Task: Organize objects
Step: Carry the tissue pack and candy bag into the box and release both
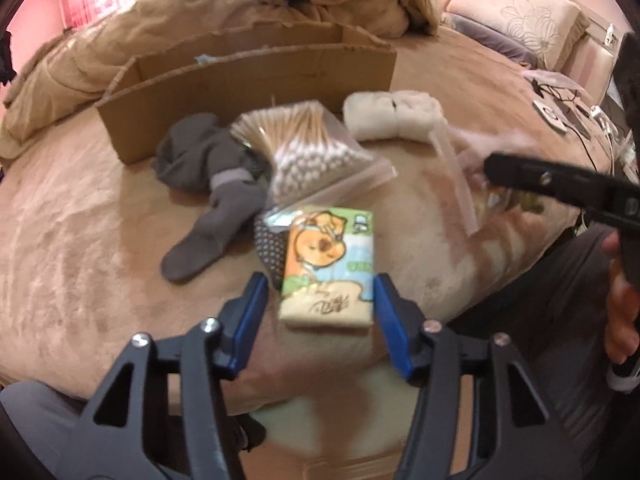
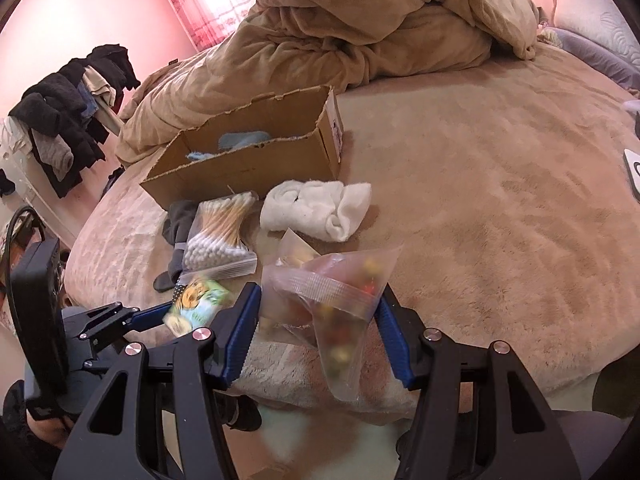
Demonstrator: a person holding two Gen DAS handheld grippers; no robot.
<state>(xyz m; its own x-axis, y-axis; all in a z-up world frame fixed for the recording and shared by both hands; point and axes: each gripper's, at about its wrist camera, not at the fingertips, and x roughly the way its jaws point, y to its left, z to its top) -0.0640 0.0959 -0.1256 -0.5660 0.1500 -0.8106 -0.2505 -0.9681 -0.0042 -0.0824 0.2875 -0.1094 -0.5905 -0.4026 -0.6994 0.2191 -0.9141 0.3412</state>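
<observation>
**Sorting barely begun: one item boxed, two in hand, three on the bed**

Left wrist view shows the left gripper (image 1: 318, 300) with its blue fingers (image 1: 394, 320) either side of the tissue pack (image 1: 328, 268); the far finger appears to touch the pack's edge while a gap shows at the near one, so a firm grip cannot be confirmed. In the right wrist view the right gripper (image 2: 316, 320) has its fingers closed on a clear zip bag of small coloured pieces (image 2: 340, 300), which hangs between them.

The cardboard box (image 2: 248, 164) is the landmark. Inside it lies only something pale blue (image 2: 240, 142), so the task looks early. Just in front of the box sit the bag of cotton swabs (image 2: 220, 236), the grey sock (image 1: 208, 200) beside it, and the white rolled cloth (image 2: 316, 208). Both held items are nearer the bed's edge than these.

The box top is open and its near wall low, with ragged torn edges that could snag a thin bag. The heaped duvet (image 2: 340, 36) crowds the box's far side; the bed (image 2: 500, 200) to the box's right is bare and offers free room.
</observation>
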